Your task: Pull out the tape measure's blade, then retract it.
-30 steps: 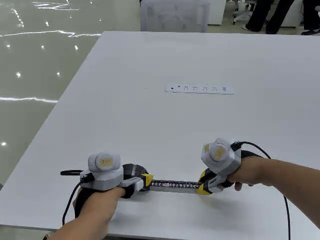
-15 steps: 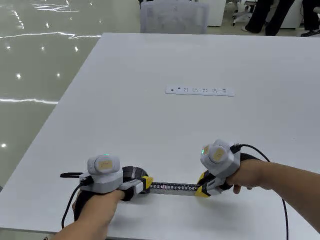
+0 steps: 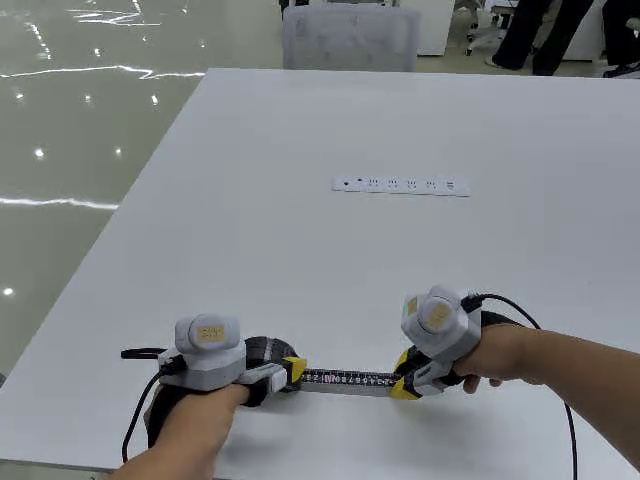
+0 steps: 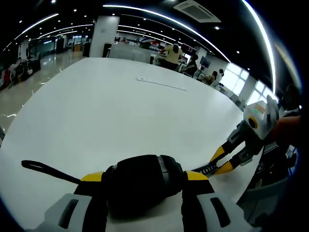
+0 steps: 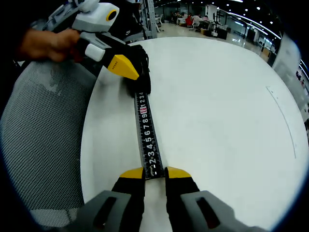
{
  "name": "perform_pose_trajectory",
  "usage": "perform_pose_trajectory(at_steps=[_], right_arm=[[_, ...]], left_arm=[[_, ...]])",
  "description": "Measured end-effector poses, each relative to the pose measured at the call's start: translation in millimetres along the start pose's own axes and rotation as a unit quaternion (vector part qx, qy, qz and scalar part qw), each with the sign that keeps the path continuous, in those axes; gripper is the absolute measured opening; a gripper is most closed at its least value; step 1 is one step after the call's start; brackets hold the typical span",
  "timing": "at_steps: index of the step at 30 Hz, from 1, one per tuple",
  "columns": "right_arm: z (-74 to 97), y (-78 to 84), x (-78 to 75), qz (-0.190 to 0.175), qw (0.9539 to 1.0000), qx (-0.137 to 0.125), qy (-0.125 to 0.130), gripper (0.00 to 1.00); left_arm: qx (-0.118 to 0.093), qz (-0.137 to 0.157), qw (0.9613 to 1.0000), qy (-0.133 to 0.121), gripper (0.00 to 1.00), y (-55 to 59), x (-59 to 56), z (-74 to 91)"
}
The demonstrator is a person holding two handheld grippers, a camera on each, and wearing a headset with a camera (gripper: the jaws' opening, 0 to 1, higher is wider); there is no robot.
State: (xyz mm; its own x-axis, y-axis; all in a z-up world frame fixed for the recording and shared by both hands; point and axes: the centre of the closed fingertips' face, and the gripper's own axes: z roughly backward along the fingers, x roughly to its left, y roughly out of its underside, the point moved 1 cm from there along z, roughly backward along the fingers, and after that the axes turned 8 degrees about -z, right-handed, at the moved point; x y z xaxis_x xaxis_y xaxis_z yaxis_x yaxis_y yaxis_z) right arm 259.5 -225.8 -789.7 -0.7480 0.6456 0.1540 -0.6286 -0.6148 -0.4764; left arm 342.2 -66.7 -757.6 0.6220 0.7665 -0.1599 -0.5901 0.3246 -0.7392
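Right gripper view: blade tip (image 5: 153,166) inside right claw (image 5: 154,173) (pinched).

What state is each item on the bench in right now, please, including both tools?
left tool: shut on tape measure case.
right tool: shut on blade tip.
blade: partly pulled out, flat, numbers up.
power strip: lying flat, untouched.
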Motion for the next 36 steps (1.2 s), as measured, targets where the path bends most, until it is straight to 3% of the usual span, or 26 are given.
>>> perform_pose_trajectory(at_steps=[18,22,24,26,28,36], right_arm=[[-4.0,-6.6,1.8,0.002,1.0000,-0.002,0.001,0.14],[-4.3,-6.9,1.3,-0.002,1.0000,-0.004,0.001,0.14],[-4.6,-7.1,1.1,-0.006,1.0000,-0.005,0.001,0.14],[-4.4,-7.0,1.3,-0.005,1.0000,-0.006,0.001,0.14],[-4.4,-7.0,1.1,-0.005,1.0000,-0.008,0.001,0.14],[-3.8,-7.8,1.9,-0.005,0.9999,-0.010,0.001,0.14]], left_arm=[[-0.004,-0.001,1.0000,-0.002,0.60,0.4,-1.0,0.4],[-0.004,0.016,0.9999,-0.002,0.61,3.0,-0.7,-2.6],[0.004,0.046,0.9989,0.002,0.62,7.4,-1.6,-4.1],[-0.002,0.035,0.9994,-0.006,0.63,5.2,-0.7,-3.8],[-0.009,-0.005,0.9996,-0.026,0.65,1.6,1.4,-3.1],[-0.004,-0.030,0.9984,-0.048,0.63,-0.5,-4.7,-0.5]])
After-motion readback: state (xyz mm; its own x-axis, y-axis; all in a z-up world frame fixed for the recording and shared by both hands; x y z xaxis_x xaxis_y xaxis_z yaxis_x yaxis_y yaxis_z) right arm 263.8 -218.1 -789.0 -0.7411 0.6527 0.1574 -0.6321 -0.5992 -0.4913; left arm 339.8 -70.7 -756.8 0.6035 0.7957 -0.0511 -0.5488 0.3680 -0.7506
